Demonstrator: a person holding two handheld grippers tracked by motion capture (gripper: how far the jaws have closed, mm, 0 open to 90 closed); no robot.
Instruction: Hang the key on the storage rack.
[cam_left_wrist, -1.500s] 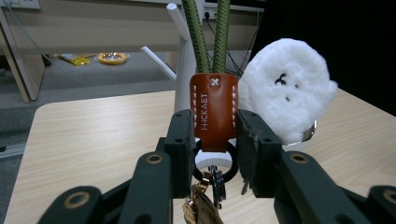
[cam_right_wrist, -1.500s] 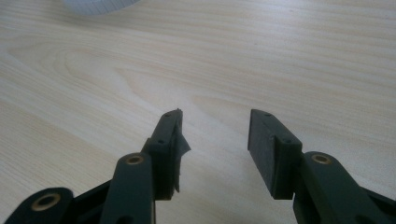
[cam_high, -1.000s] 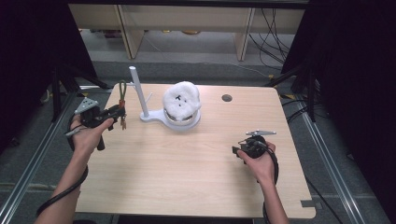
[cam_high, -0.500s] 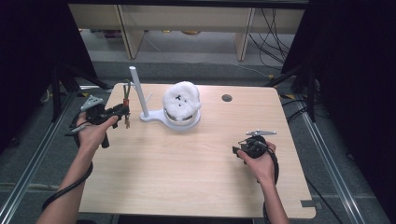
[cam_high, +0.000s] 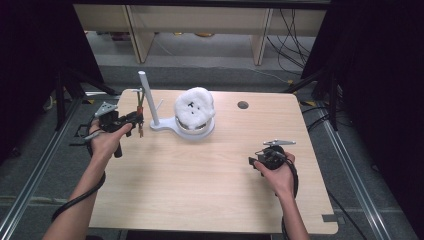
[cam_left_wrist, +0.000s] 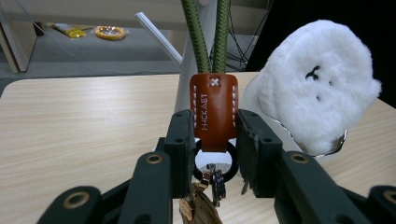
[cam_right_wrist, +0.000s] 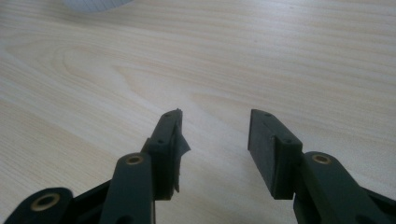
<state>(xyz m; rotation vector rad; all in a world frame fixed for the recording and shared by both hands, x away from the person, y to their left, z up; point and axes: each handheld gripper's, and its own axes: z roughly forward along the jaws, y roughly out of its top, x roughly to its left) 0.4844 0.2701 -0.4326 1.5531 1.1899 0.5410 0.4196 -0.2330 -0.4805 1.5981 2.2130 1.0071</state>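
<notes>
My left gripper (cam_left_wrist: 214, 133) is shut on the brown leather tag (cam_left_wrist: 213, 111) of a keychain; two green cords (cam_left_wrist: 206, 32) rise from the tag and a ring with keys (cam_left_wrist: 212, 179) hangs below it. In the high view that gripper (cam_high: 137, 118) holds the keychain (cam_high: 141, 107) just left of the white stand's upright post (cam_high: 149, 100). A fluffy white plush (cam_high: 194, 108) sits on the stand's round base (cam_high: 172, 128); the same plush (cam_left_wrist: 317, 84) shows close on the right in the left gripper view. My right gripper (cam_right_wrist: 214, 135) stands open over bare wood, at the table's right (cam_high: 252, 161).
The wooden table (cam_high: 200, 185) has a round cable hole (cam_high: 243, 105) at the back right. Shelving legs and cables stand on the floor beyond the far edge. Metal rails run along both sides of the table.
My left hand has carried the keychain a little to the right, closer to the white post. The right hand has stayed where it was.
</notes>
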